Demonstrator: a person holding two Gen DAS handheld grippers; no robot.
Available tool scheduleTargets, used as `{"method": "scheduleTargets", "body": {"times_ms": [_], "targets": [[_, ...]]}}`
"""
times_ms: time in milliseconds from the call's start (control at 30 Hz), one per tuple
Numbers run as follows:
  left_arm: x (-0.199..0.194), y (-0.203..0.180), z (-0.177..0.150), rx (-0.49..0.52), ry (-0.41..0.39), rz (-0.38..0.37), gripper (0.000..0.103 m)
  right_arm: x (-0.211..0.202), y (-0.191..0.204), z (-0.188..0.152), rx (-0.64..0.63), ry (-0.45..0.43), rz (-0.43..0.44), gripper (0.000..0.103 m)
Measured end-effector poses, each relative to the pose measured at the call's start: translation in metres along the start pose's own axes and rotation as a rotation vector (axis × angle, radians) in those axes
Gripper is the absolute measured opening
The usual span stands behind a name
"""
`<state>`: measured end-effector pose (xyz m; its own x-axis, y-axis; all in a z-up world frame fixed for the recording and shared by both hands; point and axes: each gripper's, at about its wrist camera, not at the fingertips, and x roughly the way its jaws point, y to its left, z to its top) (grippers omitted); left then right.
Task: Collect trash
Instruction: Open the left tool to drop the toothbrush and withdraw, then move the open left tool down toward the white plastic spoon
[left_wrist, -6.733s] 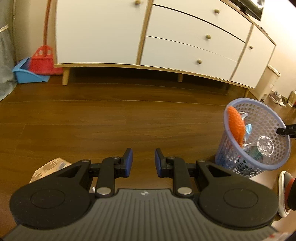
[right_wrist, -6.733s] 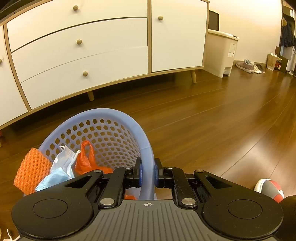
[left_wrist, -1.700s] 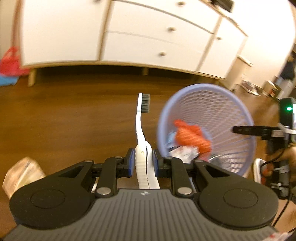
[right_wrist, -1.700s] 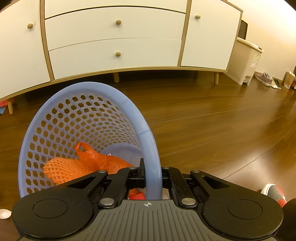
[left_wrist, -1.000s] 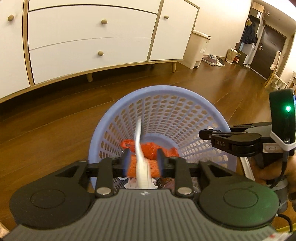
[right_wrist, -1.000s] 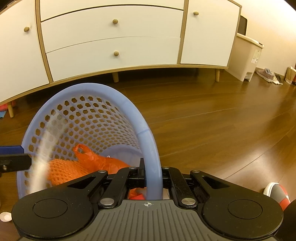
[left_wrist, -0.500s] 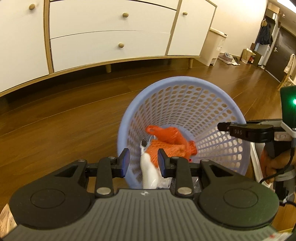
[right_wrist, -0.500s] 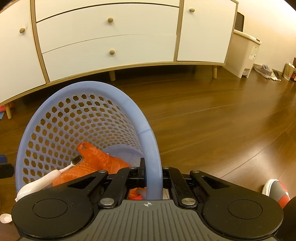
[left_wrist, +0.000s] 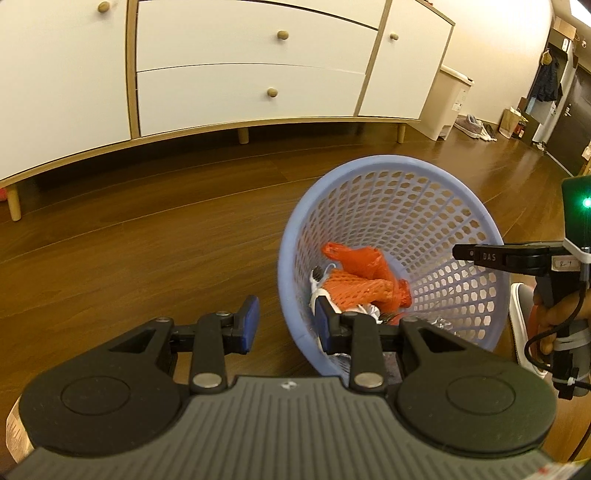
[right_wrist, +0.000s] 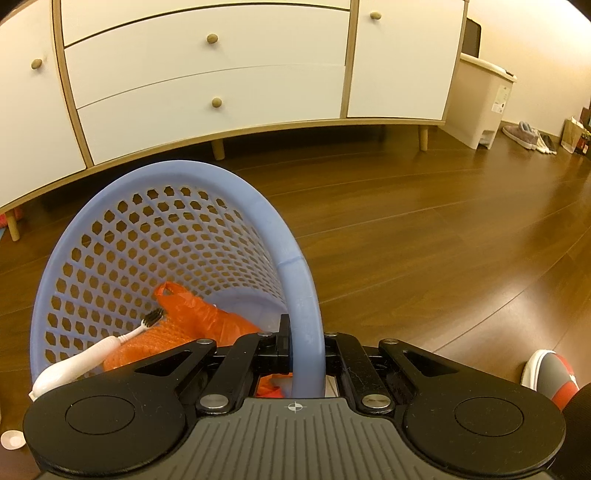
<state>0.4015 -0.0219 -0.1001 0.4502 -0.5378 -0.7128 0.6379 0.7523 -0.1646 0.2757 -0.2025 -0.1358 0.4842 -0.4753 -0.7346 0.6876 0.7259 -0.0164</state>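
Note:
A blue mesh basket (left_wrist: 399, 173) is tilted toward me, its rim (right_wrist: 306, 295) pinched between the shut fingers of my right gripper (right_wrist: 304, 349). Inside lie an orange plastic bag (left_wrist: 360, 260), orange foam netting (left_wrist: 354, 291) and a white electric toothbrush (right_wrist: 92, 352) with its dark bristles up. My left gripper (left_wrist: 284, 323) is open and empty at the basket's near rim, its left finger outside the basket and its right finger over the rim. The right gripper (left_wrist: 476, 254) also shows at the right of the left wrist view, held by a hand (left_wrist: 557, 314).
A white sideboard (left_wrist: 240, 74) on wooden legs runs along the back wall. A beige pedal bin (right_wrist: 484, 107) and shoes (right_wrist: 528, 136) stand to its right. A small white cap (right_wrist: 13, 439) lies on the wooden floor. A red and white slipper (right_wrist: 550, 373) sits at the right.
My left gripper carried the toothbrush over the basket, opened and let it drop in. It has since drawn back to the left, out over the rim. The right gripper keeps hold of the rim.

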Motion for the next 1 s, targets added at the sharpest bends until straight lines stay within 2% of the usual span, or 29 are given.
{"method": "scheduleTargets", "body": {"times_ms": [1000], "targets": [[-0.032,0.066,-0.059,-0.162,0.031,0.157,0.027,0.001,0.002,0.002,0.021,0.005,-0.018,0.001]]}}
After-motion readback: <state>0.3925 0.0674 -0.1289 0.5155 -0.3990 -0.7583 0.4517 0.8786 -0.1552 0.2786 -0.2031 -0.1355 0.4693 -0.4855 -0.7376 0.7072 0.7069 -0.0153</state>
